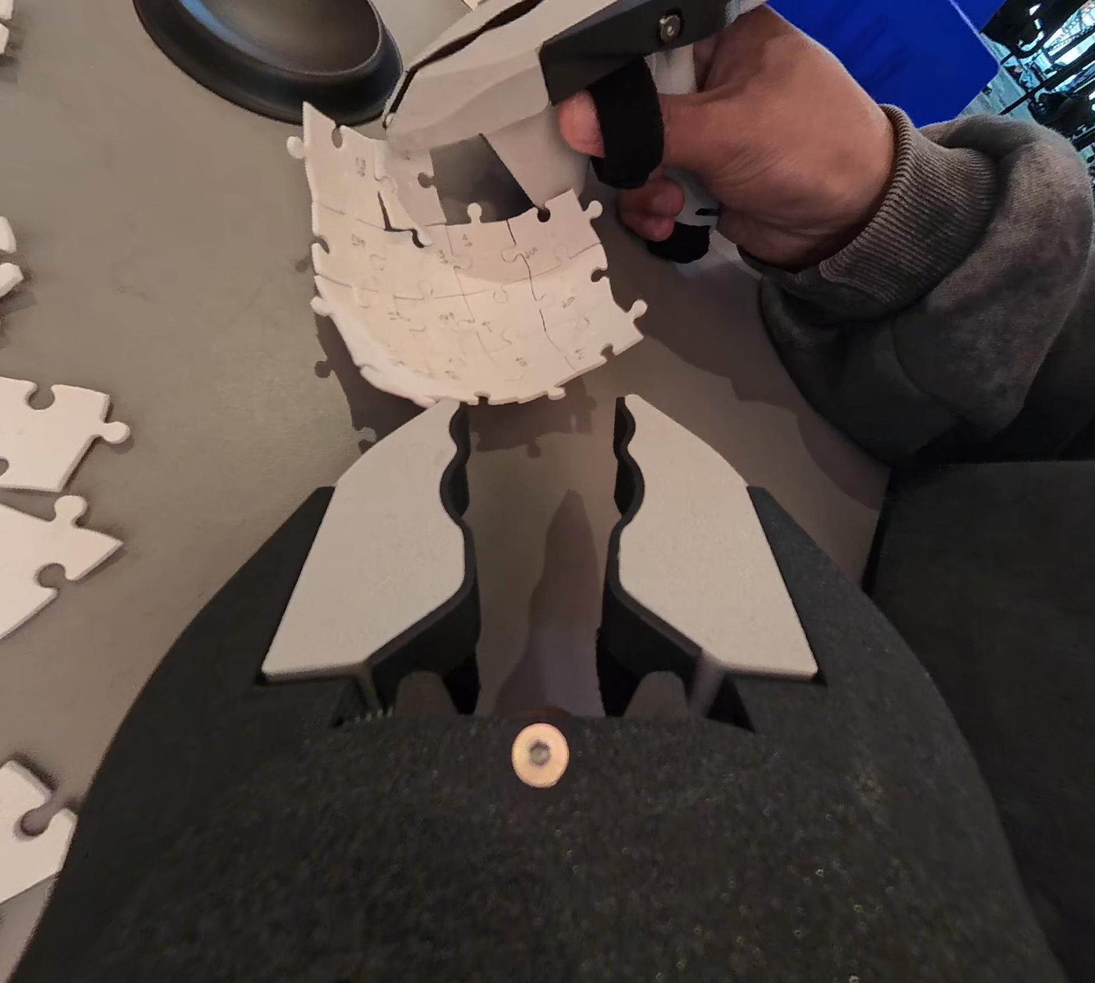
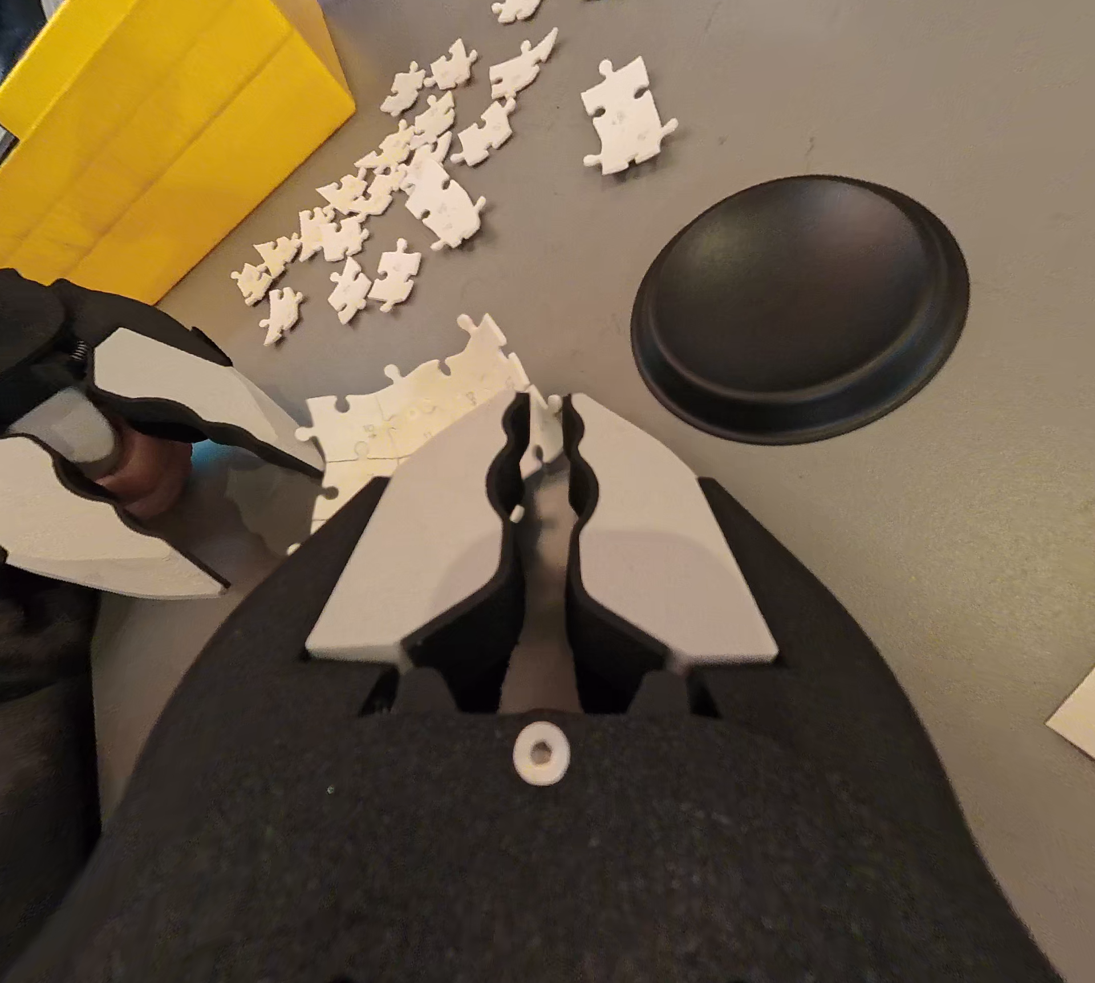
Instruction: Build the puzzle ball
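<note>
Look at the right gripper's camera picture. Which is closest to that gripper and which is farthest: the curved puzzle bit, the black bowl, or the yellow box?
1. The curved puzzle section: nearest, its edge caught between the jaws of the right gripper.
2. The black bowl: next, ahead and to the right on the table.
3. The yellow box: farthest, up in the far left corner.

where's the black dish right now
The black dish sits on the grey table, right of the loose white pieces in the right wrist view, just beyond the assembled puzzle shell the right gripper pinches.
</note>
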The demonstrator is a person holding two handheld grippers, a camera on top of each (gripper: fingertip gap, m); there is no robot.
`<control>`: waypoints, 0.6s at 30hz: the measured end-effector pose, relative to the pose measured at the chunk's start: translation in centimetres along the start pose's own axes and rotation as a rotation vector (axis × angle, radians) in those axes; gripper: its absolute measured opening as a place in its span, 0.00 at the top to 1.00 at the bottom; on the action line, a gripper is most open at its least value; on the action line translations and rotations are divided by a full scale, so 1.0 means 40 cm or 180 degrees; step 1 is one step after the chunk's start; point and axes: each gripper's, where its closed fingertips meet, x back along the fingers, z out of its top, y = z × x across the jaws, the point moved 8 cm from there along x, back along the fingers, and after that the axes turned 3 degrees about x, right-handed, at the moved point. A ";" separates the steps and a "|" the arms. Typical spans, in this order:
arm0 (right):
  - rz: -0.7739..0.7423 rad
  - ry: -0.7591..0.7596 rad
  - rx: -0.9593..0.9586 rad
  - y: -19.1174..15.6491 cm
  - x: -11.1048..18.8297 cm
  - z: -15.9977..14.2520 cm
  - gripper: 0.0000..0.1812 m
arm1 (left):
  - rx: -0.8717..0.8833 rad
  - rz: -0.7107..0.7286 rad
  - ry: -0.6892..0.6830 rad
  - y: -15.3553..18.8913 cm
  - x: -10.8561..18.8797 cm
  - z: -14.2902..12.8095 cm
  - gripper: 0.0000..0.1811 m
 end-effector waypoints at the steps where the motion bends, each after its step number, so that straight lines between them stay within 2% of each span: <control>1: 0.0012 0.0013 0.0017 -0.002 0.002 0.000 0.94 | -0.0004 0.0000 0.0002 0.001 0.000 0.001 0.75; 5: 0.0137 0.0151 0.0189 -0.028 0.024 0.015 0.94 | -0.0023 0.0005 -0.0006 0.004 -0.001 0.002 0.75; 8: 0.0146 0.0174 0.0581 -0.058 0.050 0.031 0.96 | -0.0017 -0.0003 -0.0008 0.004 -0.001 0.002 0.75; 13: -0.0022 -0.0117 0.1178 -0.082 0.064 0.027 1.00 | -0.0034 0.0012 -0.0021 0.006 0.000 0.001 0.75; 18: 0.0182 -0.0258 0.1145 -0.100 0.067 0.003 0.96 | -0.0036 0.0049 -0.0038 0.006 0.003 -0.004 0.75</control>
